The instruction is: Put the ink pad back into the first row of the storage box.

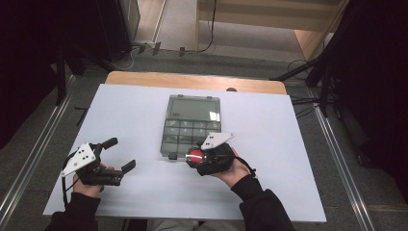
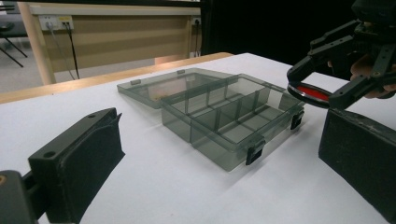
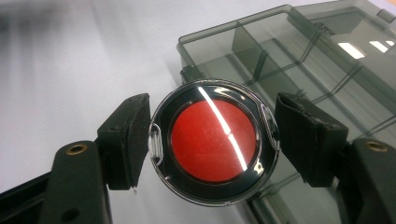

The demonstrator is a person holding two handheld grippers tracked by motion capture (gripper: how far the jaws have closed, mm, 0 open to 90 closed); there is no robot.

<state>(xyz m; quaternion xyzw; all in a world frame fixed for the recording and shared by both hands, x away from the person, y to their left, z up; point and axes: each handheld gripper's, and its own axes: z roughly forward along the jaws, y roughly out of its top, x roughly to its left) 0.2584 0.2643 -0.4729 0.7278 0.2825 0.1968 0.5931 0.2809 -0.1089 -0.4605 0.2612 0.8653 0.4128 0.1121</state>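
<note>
A matte white worktop (image 1: 144,110) is carrying a smoky translucent compartment box (image 1: 192,132), its lid lying open. The right gripper (image 3: 212,140) is clamping a round, glossy red-centred case (image 3: 214,140) beside the box's near corner. The left gripper (image 1: 120,154) is resting spread, holding nothing.

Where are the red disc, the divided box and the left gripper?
red disc (image 3: 214,140), right gripper view, its red centre.
divided box (image 1: 191,135), high view, a compartment divider.
left gripper (image 1: 119,154), high view, midway between its fingertips.

Wood table (image 1: 144,78), big white sheet (image 1: 130,115) on top. Grey see-through box (image 1: 191,132) sits open on sheet, lid flat behind it.
</note>
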